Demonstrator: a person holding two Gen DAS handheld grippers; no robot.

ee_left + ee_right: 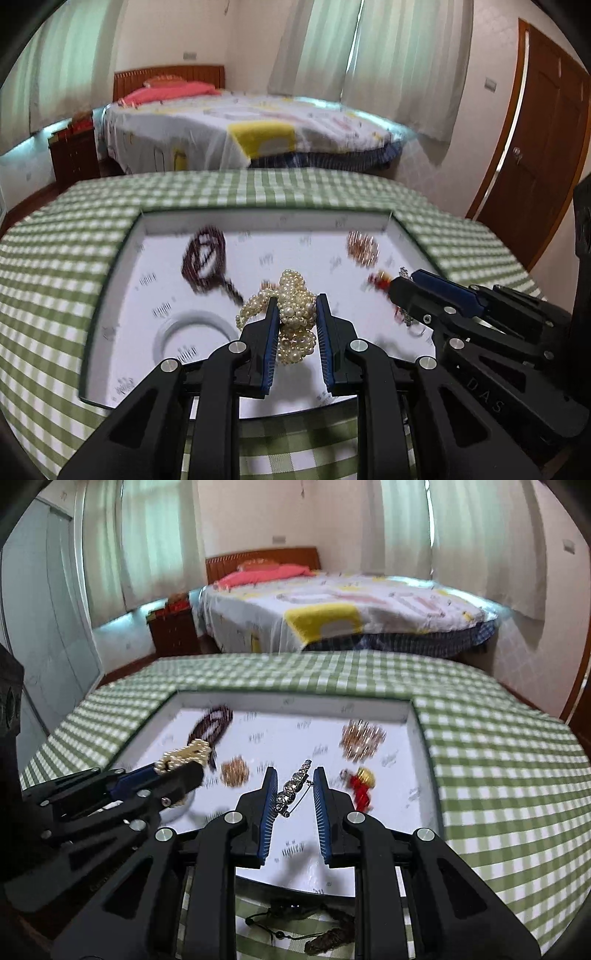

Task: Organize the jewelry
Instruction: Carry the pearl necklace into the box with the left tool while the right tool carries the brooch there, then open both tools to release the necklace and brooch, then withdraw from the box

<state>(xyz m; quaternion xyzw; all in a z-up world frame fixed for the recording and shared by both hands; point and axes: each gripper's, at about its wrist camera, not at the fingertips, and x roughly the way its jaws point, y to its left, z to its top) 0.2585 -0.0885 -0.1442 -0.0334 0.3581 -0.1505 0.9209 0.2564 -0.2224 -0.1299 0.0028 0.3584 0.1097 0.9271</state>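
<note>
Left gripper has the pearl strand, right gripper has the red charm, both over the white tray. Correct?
Not quite. The right gripper holds a silver rhinestone piece; the red charm lies in the white tray, per the right wrist view. The left gripper does hold the pearl strand.

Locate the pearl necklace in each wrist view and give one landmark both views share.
Left wrist: pearl necklace at lower centre, bunched between the left gripper pads.
Right wrist: same pearls at mid-left, at the tip of the left gripper seen from the side.
Shared landmark: the dark bead strand at the tray's far left.
</note>
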